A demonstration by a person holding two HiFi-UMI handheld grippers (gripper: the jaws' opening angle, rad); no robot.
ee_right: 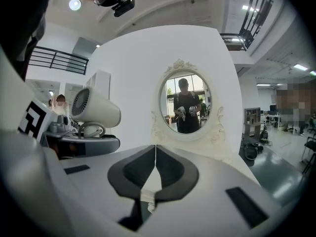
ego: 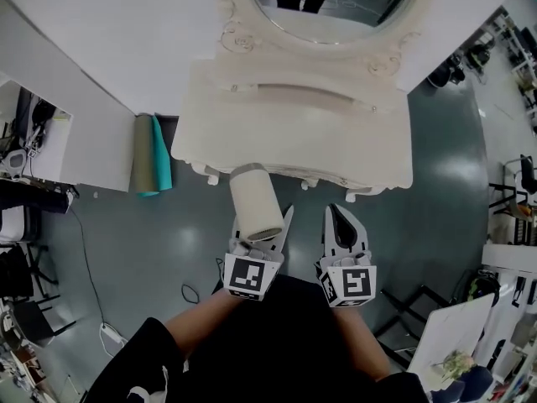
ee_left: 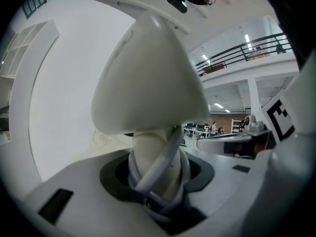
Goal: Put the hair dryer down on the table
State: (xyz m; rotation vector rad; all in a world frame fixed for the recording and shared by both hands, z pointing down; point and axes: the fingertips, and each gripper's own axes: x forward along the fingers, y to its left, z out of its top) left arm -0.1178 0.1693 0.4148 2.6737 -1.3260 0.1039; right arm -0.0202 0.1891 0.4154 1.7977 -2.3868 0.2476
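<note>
Head view: we are holding the left gripper (ego: 262, 225) and the right gripper (ego: 340, 217) side by side over the grey-green floor (ego: 436, 191), just short of the cream dressing table (ego: 369, 141). The left gripper is carrying the white hair dryer (ego: 256, 201). Its barrel is pointing toward the table, and its far end is overlapping the table's front edge from this angle. The dryer is not resting on the tabletop; it is hanging in the gripper in front of the table. A teal and olive roll (ego: 153, 154) is sitting by the wall to the table's left.

Left gripper view: the jaws of the left gripper (ee_left: 158, 181) are clamping the dryer's handle (ee_left: 148, 154) from both sides. A pale cord (ee_left: 168, 149) is wrapping around that handle, crossing itself between the dark pads. The hair dryer's body (ee_left: 148, 78) is filling the upper frame, handle running downward into the jaws.

Right gripper view: the right gripper (ee_right: 155, 174) is empty, its jaws pressing together with only a hairline seam between the pads. We are seeing the oval mirror (ee_right: 185, 102) straight ahead on the table, reflecting a person with both grippers raised. At the left, the hair dryer (ee_right: 96, 107) is standing in the left gripper (ee_right: 84, 144), its rear grille turning toward this camera.
</note>
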